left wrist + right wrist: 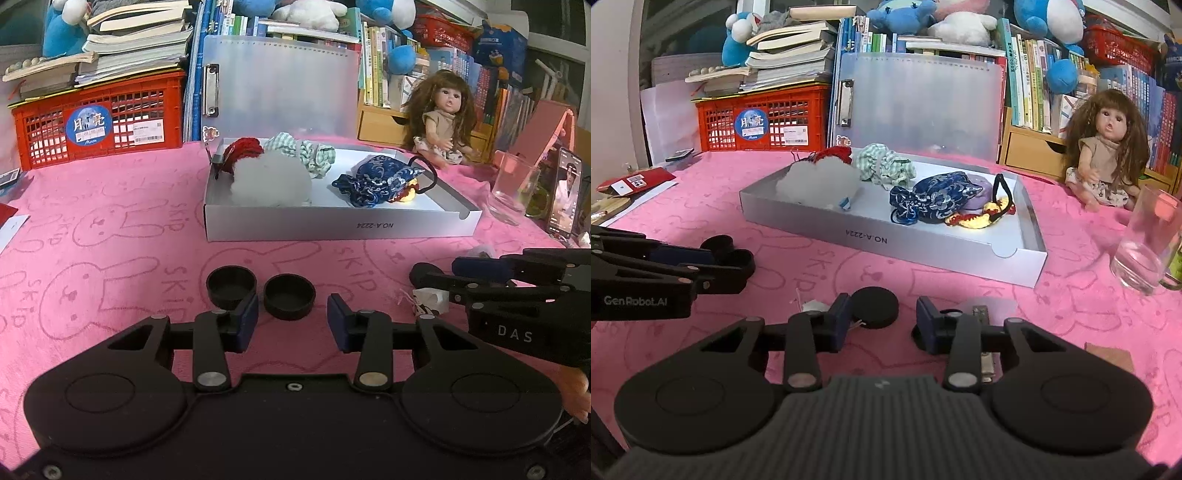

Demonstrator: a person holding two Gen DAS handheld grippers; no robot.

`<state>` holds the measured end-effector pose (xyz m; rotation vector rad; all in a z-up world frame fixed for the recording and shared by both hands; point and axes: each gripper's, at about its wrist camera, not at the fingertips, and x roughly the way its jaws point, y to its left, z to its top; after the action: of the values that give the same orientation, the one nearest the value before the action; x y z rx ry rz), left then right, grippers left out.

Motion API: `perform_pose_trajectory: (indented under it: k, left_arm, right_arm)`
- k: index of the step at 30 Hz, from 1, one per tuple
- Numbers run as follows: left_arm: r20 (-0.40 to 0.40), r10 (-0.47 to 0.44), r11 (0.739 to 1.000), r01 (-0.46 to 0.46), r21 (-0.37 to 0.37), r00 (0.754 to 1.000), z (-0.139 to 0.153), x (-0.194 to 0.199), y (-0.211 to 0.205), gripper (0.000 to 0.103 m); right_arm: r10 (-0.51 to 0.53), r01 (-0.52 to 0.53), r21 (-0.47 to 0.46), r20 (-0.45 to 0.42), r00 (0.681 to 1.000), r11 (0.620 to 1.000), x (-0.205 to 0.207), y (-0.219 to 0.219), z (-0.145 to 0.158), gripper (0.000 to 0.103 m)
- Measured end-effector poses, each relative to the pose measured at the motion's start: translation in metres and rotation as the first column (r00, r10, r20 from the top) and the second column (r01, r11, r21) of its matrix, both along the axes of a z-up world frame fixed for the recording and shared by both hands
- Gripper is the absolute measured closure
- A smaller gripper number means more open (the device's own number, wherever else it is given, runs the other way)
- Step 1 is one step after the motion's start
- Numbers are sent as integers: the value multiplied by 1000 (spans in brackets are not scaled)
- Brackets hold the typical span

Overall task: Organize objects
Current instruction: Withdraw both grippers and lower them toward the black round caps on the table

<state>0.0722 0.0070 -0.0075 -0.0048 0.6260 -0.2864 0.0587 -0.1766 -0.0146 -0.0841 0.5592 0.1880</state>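
Two black caps sit on the pink counter (110,221): cap A (231,287) at 11 o'clock of the left claw (291,321), touching its left finger (246,317); cap B (289,301) ahead of the gap, at 12. Left claw narrow, nothing pinched. Right claw (882,319) narrow, empty; a black disc (875,307) lies at 12 beside its left finger (838,317). Grey tray (960,266) beyond at 12, holding fabric pouches. Glass (1145,251) at 2. Doll (1104,155) at 1.
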Motion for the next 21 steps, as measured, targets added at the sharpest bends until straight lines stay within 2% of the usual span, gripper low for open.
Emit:
perform_pose_trajectory:
  k: [8,14,21]
  left_arm:
    - [7,9,1000,-9,5,1000,-1,4,-2,63]
    - [14,15,1000,-15,5,1000,-2,8,-5,63]
    - [28,15,1000,-15,14,999,-4,8,-7,63]
  right_arm:
    - [2,-1,33,-12,1000,999,3,2,0,56]
    - [-6,7,38,-18,1000,999,6,1,0,44]
    - [-9,11,60,-33,999,998,10,-1,-3,41]
